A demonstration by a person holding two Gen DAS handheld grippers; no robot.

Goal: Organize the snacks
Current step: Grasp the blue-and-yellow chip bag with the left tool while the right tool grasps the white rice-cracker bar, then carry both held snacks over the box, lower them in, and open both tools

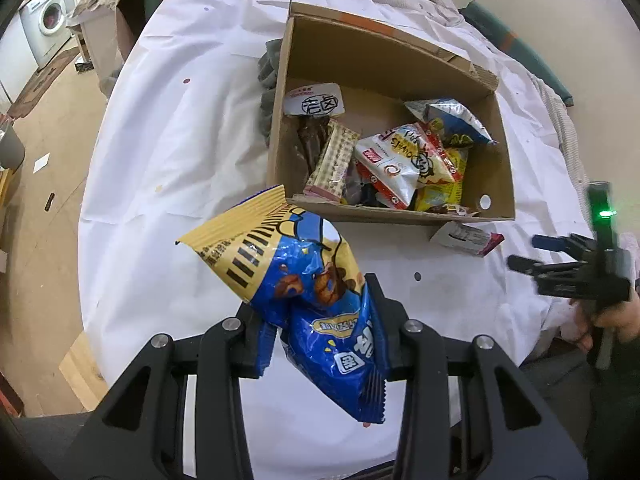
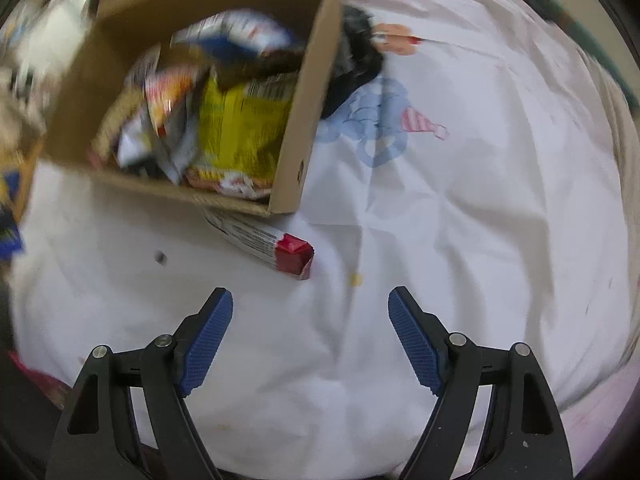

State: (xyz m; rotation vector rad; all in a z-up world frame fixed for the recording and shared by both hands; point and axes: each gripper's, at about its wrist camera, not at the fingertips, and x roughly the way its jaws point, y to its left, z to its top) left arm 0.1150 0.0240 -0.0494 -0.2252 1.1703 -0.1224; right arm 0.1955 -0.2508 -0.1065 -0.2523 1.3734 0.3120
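Gripping a blue-and-yellow snack bag (image 1: 316,304) between its narrowed fingers, the left gripper (image 1: 320,332) held the packet clear of the white tablecloth (image 1: 168,152), its yellow barcoded end pointing toward the cardboard box (image 1: 400,68). The right gripper (image 2: 310,332) pointed down at bare cloth with its blue-padded fingers (image 2: 208,340) standing wide and nothing between them; the left wrist view showed it at the right edge, carried by a hand (image 1: 616,320). Just beyond its fingertips lay a red-ended wrapped bar (image 2: 276,248), flat on the cloth and tucked against the near wall of the box. Farther on, the open box held a loose heap of packets, among them a white-and-red bag (image 1: 396,160), a yellow bag (image 2: 240,128) and a biscuit pack (image 1: 334,160). A dark cloth (image 1: 268,80) lay bunched against the box's outer wall. Farthest off, in the left wrist view, stood a washing machine (image 1: 46,20).
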